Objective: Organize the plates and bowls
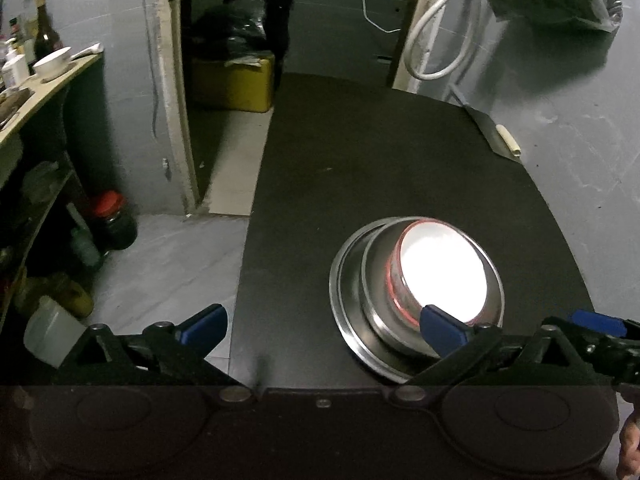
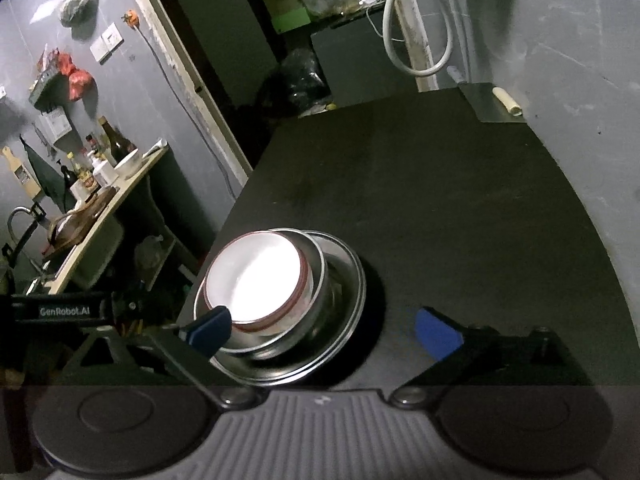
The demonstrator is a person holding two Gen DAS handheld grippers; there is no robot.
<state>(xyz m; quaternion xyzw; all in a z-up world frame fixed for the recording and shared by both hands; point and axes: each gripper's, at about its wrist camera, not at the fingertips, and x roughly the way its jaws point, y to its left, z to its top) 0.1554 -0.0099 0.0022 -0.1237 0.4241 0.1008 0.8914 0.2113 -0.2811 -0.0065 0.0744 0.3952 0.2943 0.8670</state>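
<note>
A stack stands on the black table (image 1: 360, 152): a white bowl with a red rim (image 1: 442, 270) sits inside a steel bowl (image 1: 380, 312), which sits on a steel plate (image 1: 344, 312). My left gripper (image 1: 322, 326) is open and empty above the table's near left edge, its right finger over the stack's near side. In the right wrist view the same white bowl (image 2: 256, 276), steel bowl (image 2: 316, 316) and steel plate (image 2: 352, 300) lie just ahead. My right gripper (image 2: 322, 330) is open and empty, its left finger near the stack's near left rim.
A cleaver (image 1: 490, 130) with a pale handle lies at the table's far right edge against the grey wall. A counter (image 2: 100, 208) with bottles and a white bowl stands to the left. Jars (image 1: 112, 222) stand on the floor at left. A doorway is beyond the table.
</note>
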